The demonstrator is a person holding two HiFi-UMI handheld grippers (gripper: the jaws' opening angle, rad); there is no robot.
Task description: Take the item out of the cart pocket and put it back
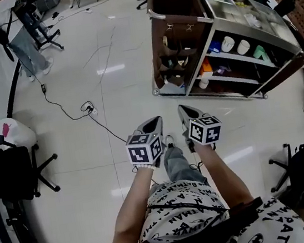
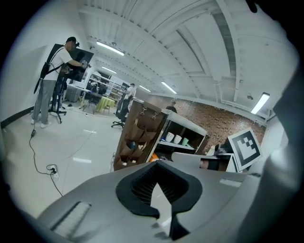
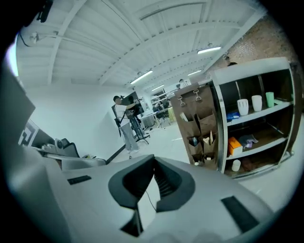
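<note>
Nearest, the grey plastic left gripper (image 2: 156,165) and right gripper (image 3: 153,160) each have jaws closed on nothing. Beyond them, on the metal-framed cart (image 1: 207,8), a brown fabric pocket organiser (image 1: 171,53) hangs at the end, with small items (image 3: 211,138) upright in its pockets.

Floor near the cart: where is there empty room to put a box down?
The floor is bare between the cable and the pocket side of the cart. Crowded: the cart shelves and by the office chair at left.
</note>
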